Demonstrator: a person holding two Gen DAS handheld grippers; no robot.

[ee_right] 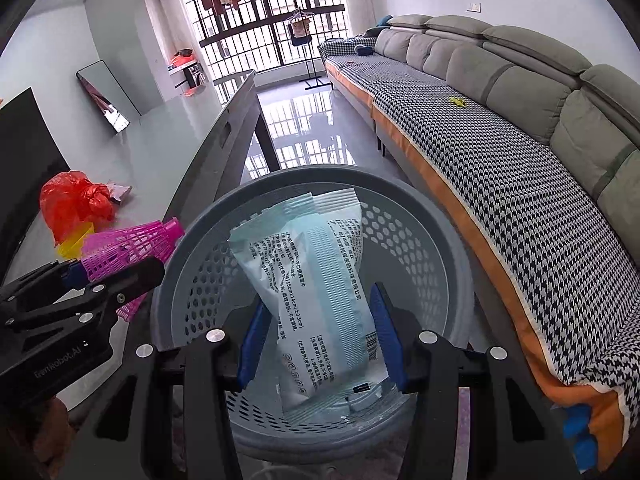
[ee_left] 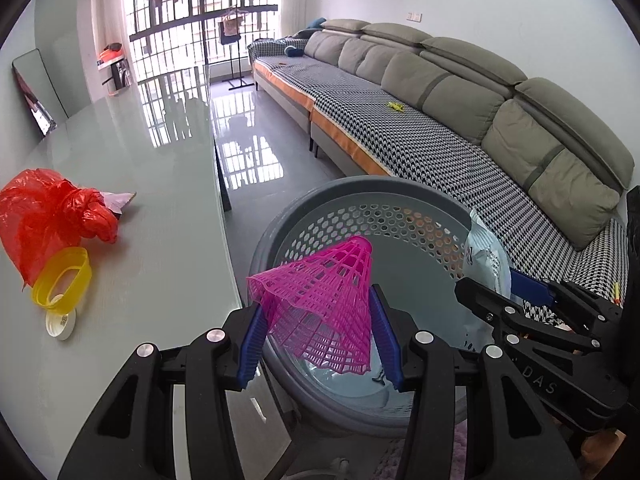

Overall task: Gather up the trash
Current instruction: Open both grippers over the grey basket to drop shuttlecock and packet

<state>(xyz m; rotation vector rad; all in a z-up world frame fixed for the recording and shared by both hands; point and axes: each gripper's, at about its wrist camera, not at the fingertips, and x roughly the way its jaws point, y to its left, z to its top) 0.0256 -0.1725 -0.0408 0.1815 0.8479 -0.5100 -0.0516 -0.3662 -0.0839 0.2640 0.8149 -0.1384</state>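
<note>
Left hand-held gripper (ee_left: 320, 332) pinching the pink shuttlecock (ee_left: 320, 300), right hand-held gripper (ee_right: 320, 332) pinching the wipes packet (ee_right: 316, 300), should centre over the bin (ee_right: 420, 196) before letting go
</note>
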